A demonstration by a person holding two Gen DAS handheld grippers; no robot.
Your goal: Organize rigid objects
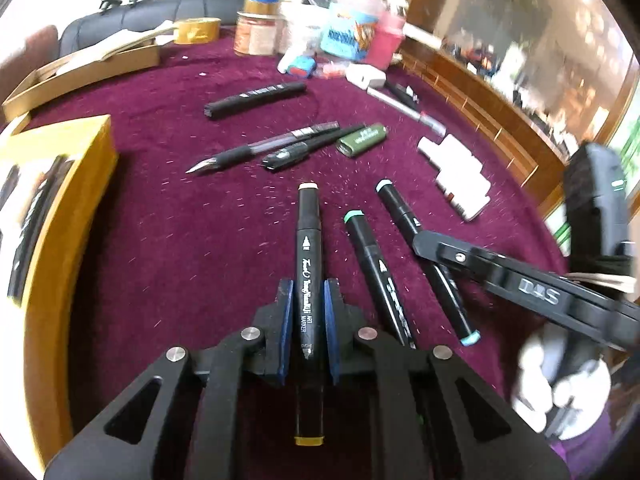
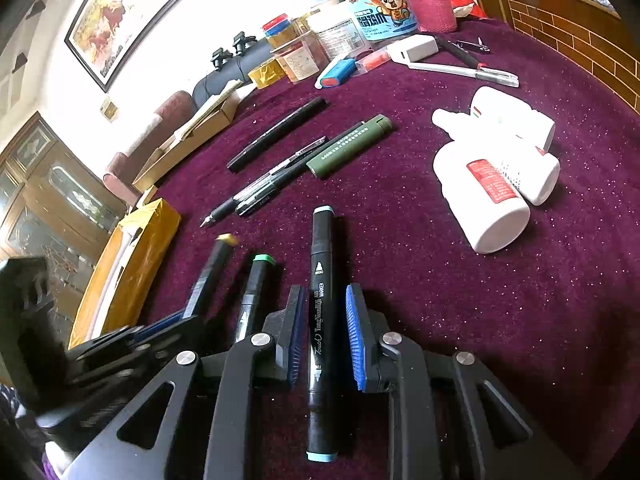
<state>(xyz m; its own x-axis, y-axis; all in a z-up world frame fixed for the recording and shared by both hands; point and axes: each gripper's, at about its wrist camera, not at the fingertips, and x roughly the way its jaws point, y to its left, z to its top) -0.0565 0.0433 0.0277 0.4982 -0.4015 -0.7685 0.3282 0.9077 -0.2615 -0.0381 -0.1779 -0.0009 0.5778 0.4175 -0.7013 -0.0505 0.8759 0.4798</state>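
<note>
Left gripper (image 1: 308, 312) looks clamped on the tan marker (image 1: 308, 264); right gripper (image 2: 324, 332) straddles the blue marker (image 2: 322, 300), pads apart — I'd centre it, then close squarely.

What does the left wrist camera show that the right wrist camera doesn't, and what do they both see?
Only the left wrist view shows the yellow-capped marker's full length between the left gripper's pads, and the gloved hand behind the right gripper.

Only the right wrist view shows the framed picture on the wall, and the light-blue-capped marker lying between the right gripper's open pads with a gap on each side.

Both share the green-capped marker, the olive lighter, white bottles and purple cloth.
</note>
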